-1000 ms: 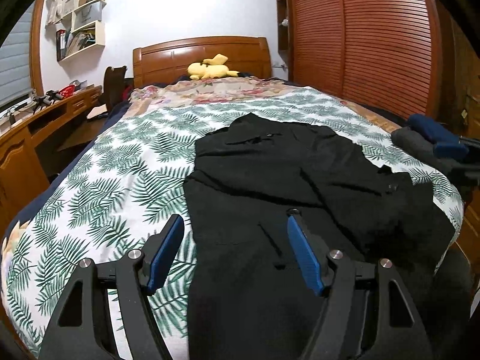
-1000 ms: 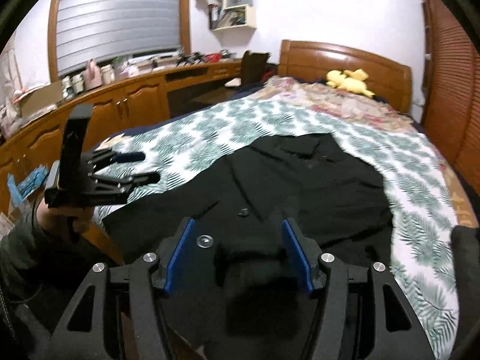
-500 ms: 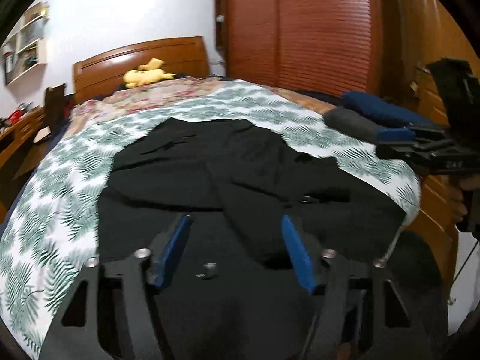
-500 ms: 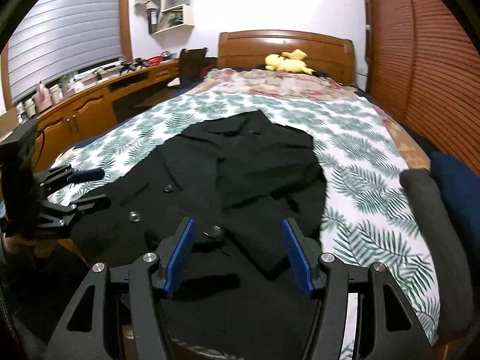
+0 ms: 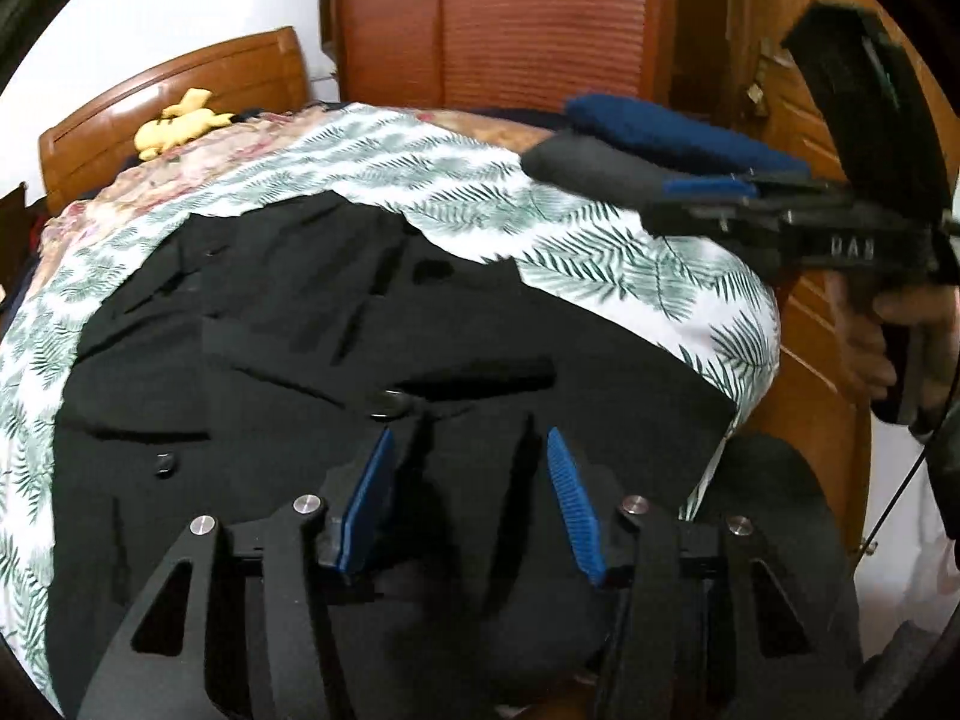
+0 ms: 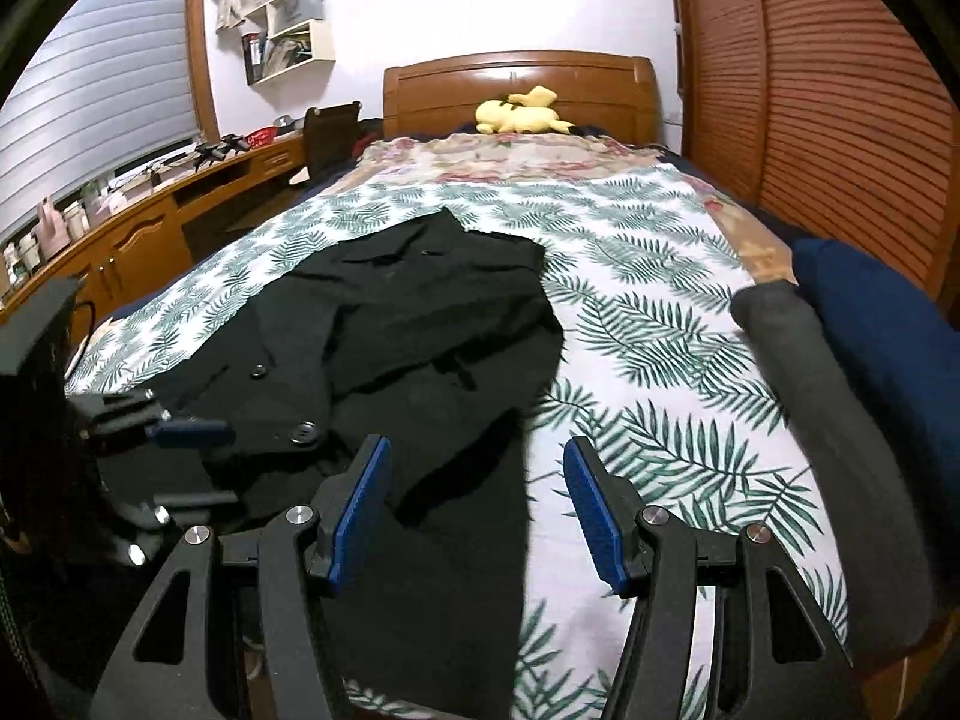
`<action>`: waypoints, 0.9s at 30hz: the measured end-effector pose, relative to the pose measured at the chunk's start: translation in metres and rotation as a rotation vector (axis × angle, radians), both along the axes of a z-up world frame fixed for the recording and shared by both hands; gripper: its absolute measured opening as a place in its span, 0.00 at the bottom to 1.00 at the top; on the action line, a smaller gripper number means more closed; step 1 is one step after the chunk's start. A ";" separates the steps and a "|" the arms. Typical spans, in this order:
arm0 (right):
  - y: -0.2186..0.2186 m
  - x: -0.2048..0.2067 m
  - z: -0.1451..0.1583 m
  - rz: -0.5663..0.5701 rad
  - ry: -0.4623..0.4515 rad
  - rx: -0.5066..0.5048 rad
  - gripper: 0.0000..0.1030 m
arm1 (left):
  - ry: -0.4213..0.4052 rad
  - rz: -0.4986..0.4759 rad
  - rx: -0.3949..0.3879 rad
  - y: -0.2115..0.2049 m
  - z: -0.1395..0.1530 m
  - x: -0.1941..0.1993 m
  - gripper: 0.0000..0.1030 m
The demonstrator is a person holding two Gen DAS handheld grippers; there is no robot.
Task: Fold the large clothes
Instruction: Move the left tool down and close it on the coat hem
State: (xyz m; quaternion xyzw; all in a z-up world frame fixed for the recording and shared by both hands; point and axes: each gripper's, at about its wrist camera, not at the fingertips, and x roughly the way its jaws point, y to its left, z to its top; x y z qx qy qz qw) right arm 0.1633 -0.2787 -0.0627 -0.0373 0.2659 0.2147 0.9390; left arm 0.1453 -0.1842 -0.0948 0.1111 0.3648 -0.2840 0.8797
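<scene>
A large black buttoned coat (image 5: 372,324) lies spread on the fern-print bed, its lower part at the foot end; it also shows in the right wrist view (image 6: 420,324). My left gripper (image 5: 468,450) is open and empty, low over the coat's lower part near a button. My right gripper (image 6: 477,456) is open and empty, over the coat's right edge and the bedsheet. From the left wrist view the right gripper (image 5: 708,186) shows at the far right, held by a hand. From the right wrist view the left gripper (image 6: 186,432) shows at the left, over the coat.
A dark grey roll (image 6: 828,414) and a navy folded item (image 6: 882,324) lie along the bed's right edge. A yellow plush (image 6: 522,114) sits by the headboard. A wooden desk (image 6: 138,228) runs along the left; wooden slatted wardrobe doors (image 6: 840,90) stand on the right.
Both grippers have swung to the right along the foot of the bed. The left now sits over the coat's lower middle, the right over its right edge. Both stayed open.
</scene>
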 end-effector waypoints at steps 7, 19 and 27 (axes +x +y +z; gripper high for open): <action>-0.005 0.013 -0.006 0.023 0.031 0.015 0.60 | 0.080 0.017 0.068 -0.011 -0.032 0.007 0.53; 0.010 0.018 -0.013 0.027 0.057 0.014 0.60 | 0.002 0.116 -0.017 0.039 0.003 0.004 0.03; 0.024 -0.005 0.000 -0.036 0.051 0.005 0.60 | -0.123 0.217 -0.089 0.125 0.054 0.008 0.03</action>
